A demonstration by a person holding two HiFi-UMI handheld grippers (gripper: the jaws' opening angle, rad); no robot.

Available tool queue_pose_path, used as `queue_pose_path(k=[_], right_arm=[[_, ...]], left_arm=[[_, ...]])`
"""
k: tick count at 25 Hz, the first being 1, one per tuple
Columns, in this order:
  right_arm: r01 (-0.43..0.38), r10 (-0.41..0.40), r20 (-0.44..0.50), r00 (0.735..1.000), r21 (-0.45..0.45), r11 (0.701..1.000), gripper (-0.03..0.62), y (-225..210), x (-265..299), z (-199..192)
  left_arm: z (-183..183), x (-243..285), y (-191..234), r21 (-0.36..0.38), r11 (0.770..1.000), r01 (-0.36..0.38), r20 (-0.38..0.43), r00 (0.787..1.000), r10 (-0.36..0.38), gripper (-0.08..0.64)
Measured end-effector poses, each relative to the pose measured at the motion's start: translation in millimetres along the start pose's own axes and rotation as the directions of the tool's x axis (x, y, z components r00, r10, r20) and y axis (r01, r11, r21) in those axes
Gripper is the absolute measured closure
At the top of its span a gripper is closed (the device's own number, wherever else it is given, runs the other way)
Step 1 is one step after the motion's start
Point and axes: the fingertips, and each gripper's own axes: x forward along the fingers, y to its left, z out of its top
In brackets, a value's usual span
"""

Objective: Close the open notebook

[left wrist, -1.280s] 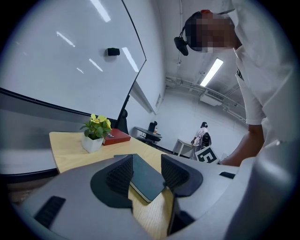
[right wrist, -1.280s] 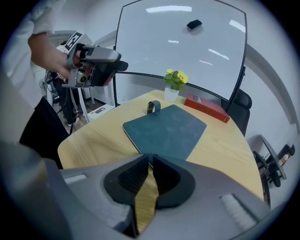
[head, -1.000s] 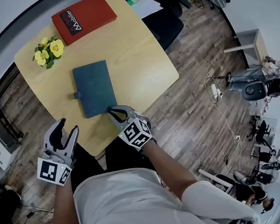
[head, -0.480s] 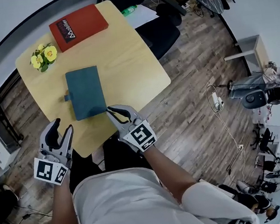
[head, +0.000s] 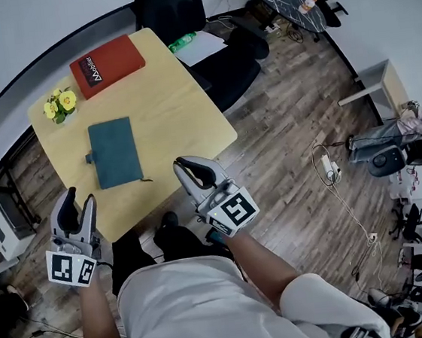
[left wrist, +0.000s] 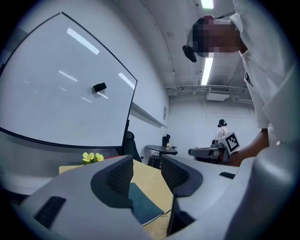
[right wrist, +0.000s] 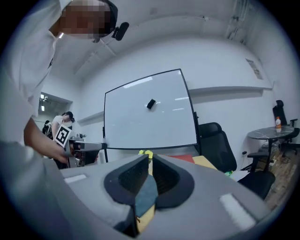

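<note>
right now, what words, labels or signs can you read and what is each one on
"Abiller", or close to it, small: dark label on the red book.
Black and white square codes, no words: on the left tool and right tool.
Notebook: no text visible.

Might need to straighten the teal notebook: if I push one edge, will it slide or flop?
Probably slides flat: the teal notebook lies closed on the smooth wooden table, too low to tip. Its cover looks stiff, so it likely moves as one piece. The small tab on its side might catch if pushed from there.
</note>
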Motion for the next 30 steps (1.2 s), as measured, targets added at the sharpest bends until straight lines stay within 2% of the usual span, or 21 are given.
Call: queue_pose_path(k=[7, 15, 19, 26, 30], right_arm=[[0.051, -0.047, 0.119, 0.992, -0.033, 0.998, 0.568, -14.4, -51.3, 56.7], [0.142, -0.134, 0.181, 0.974, -0.033, 0.989, 0.569, -13.9, -105.4, 82.8], [0.163, -0.154, 0.179, 0.972, -0.035, 0.986, 0.569, 13.5, -130.2, 81.1], [0.184, -0.175, 0.153, 0.972, -0.045, 0.982, 0.569, 83.7, -180.4, 63.4], [0.169, -0.161, 0.142, 0.977, -0.051, 0.984, 0.569, 128.7, -206.3, 48.7]], left_arm=[[36.1, -21.9, -31.2, 0.031, 0.999, -0.040, 0.069, 0.997, 0.038, 0.379], [74.5, -53.6, -59.8, 0.076, 0.995, -0.068, 0.156, 0.986, 0.055, 0.388], [74.2, -86.5, -76.5, 0.083, 0.993, -0.083, 0.172, 0.983, 0.068, 0.393], [53.2, -169.8, -111.7, 0.071, 0.988, -0.137, 0.174, 0.977, 0.123, 0.399], [38.2, -215.5, -130.7, 0.067, 0.983, -0.172, 0.167, 0.973, 0.159, 0.400]])
